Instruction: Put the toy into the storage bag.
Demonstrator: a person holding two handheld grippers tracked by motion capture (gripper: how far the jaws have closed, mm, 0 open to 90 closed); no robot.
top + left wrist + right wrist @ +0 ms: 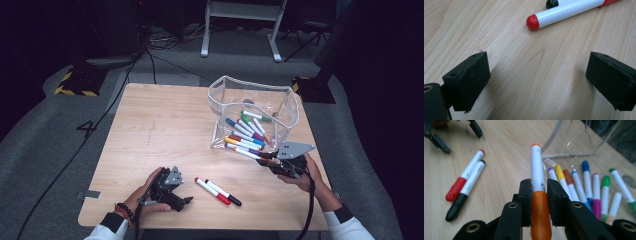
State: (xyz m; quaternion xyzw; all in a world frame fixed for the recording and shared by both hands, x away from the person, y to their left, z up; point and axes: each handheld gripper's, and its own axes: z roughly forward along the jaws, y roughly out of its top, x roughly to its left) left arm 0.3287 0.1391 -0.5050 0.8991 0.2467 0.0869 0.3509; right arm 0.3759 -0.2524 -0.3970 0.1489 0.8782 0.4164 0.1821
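My right gripper (pixel 539 186) is shut on an orange marker (pixel 537 177), gripped at the joint of cap and white barrel. It holds the marker above the table, tip toward the mouth of a clear plastic pouch (pixel 574 140). From above, the right gripper (pixel 267 160) sits at the pouch's (pixel 250 85) near edge with the orange marker (pixel 250 154) pointing left. My left gripper (pixel 537 80) rests open on the wood with nothing between its pads. Just ahead of it lie a red marker (pixel 564 12) and a black marker (pixel 552 3), side by side.
Several coloured markers (pixel 247 132) lie inside the pouch. The red marker (pixel 212 191) and black marker (pixel 223 192) lie near the front edge of the wooden table (pixel 150 125). Cables and a stand's legs (pixel 240 30) lie on the floor beyond.
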